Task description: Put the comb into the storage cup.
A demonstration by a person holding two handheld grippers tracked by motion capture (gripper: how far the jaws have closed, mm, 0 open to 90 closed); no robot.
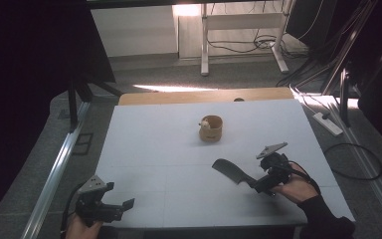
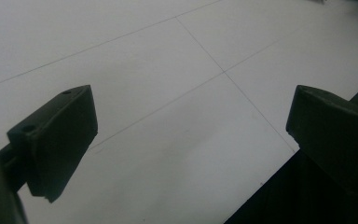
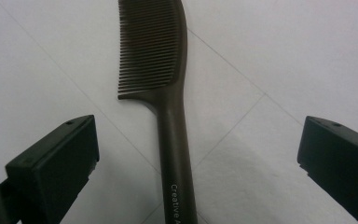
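The right gripper (image 3: 196, 154) hovered with its jaws spread wide either side of the comb's handle, touching nothing. The comb (image 3: 165, 88) lay flat on the white counter (image 1: 154, 144), long axis running straight away from the gripper, toothed head far, teeth facing left in the right gripper view. Nothing was grasped yet; closing probably remained. The left gripper (image 1: 121, 205) sat splayed and empty near the front edge, the small wooden cup (image 1: 211, 128) well beyond.

Comb (image 3: 168, 107) flat on table (image 1: 154, 149), right of centre, handle toward me, between my right gripper's (image 3: 198, 154) 2 spread jaws. Cup (image 1: 211, 128) behind comb, mid-table. My left gripper (image 2: 191, 135) at near left edge, jaws apart.
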